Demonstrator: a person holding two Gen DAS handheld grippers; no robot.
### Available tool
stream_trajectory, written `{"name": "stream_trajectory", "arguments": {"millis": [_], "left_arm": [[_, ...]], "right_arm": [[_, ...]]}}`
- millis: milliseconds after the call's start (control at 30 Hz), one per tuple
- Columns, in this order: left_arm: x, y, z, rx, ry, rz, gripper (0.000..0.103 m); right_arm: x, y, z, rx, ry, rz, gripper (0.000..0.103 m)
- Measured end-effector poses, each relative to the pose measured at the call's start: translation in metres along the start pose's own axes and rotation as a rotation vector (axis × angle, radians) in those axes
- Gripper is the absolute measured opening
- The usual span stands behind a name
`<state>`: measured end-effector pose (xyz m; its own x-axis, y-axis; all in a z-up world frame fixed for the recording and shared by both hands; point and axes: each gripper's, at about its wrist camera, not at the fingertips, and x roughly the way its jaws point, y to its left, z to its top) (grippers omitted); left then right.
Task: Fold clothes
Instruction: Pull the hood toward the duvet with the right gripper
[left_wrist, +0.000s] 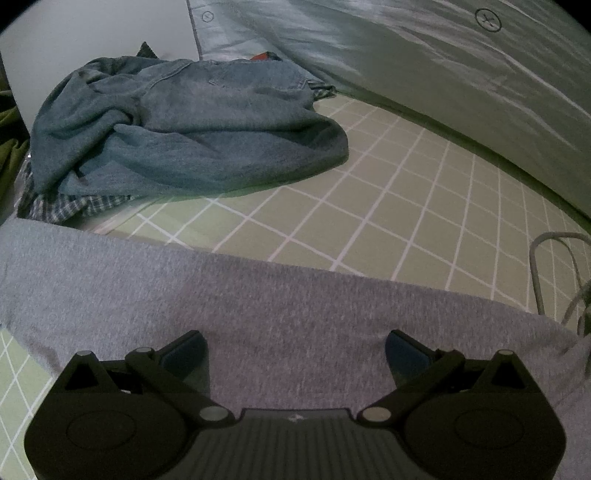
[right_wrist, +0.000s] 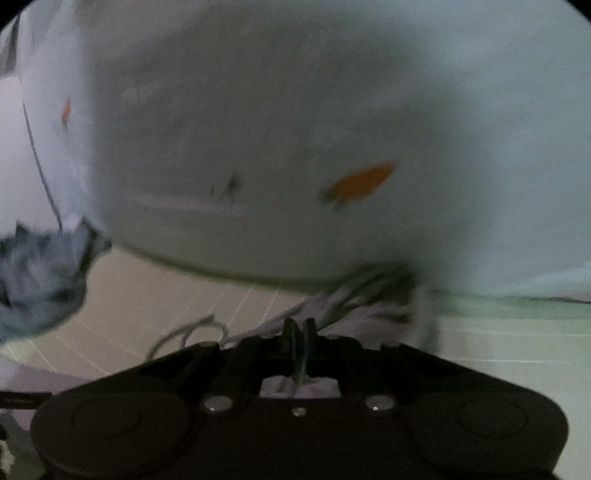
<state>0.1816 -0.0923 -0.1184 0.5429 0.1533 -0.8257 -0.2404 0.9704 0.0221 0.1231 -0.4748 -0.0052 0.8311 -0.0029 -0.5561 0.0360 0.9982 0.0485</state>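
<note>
Near us, our left gripper (left_wrist: 295, 345) hangs released over the grey garment (left_wrist: 258, 310); farther left lie the jeans (left_wrist: 184, 125). Our right gripper (right_wrist: 300, 328) is clenched on pale fabric (right_wrist: 354, 314).

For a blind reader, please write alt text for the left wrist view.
The open left gripper hovers over a grey garment spread flat on a green checked sheet. Behind lies a crumpled denim pile.

Dim, grainy indoor light, heavy fisheye bending with dark corners, right wrist view smeared by motion blur
</note>
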Motion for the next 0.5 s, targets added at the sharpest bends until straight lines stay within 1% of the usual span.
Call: {"name": "stream_trajectory", "arguments": {"millis": [33,100,167,233,300,333,367,400,467,500], "left_arm": [[0.000,0.000,0.000,0.001,-0.001,0.000,0.103],[0.000,0.000,0.000,0.002,-0.001,-0.001,0.103],[0.001,0.001,0.000,0.003,0.000,-0.002,0.103],[0.000,0.001,0.000,0.001,0.002,-0.002,0.103],[0.001,0.001,0.001,0.002,0.004,-0.001,0.103],[0.001,0.001,0.001,0.004,0.006,-0.002,0.103],[0.001,0.001,0.001,0.005,0.007,-0.003,0.103],[0.001,0.001,0.001,0.006,0.008,-0.004,0.103],[0.001,0.001,0.001,0.007,0.008,-0.004,0.103],[0.001,0.001,0.001,0.007,0.009,-0.005,0.103]], "right_arm": [[-0.022,-0.005,0.000,0.005,-0.026,-0.026,0.004],[-0.056,-0.013,-0.006,0.009,-0.049,-0.095,0.004],[-0.079,-0.020,-0.018,0.027,-0.035,-0.155,0.004],[-0.085,-0.027,-0.037,0.047,0.058,-0.152,0.004],[-0.074,-0.028,-0.056,0.056,0.185,-0.144,0.006],[-0.067,-0.028,-0.065,0.060,0.249,-0.140,0.017],[-0.064,-0.025,-0.069,0.061,0.265,-0.154,0.040],[-0.061,-0.021,-0.071,0.061,0.261,-0.167,0.051],[-0.052,-0.010,-0.064,0.043,0.223,-0.158,0.079],[-0.045,-0.004,-0.058,0.024,0.196,-0.148,0.087]]}}
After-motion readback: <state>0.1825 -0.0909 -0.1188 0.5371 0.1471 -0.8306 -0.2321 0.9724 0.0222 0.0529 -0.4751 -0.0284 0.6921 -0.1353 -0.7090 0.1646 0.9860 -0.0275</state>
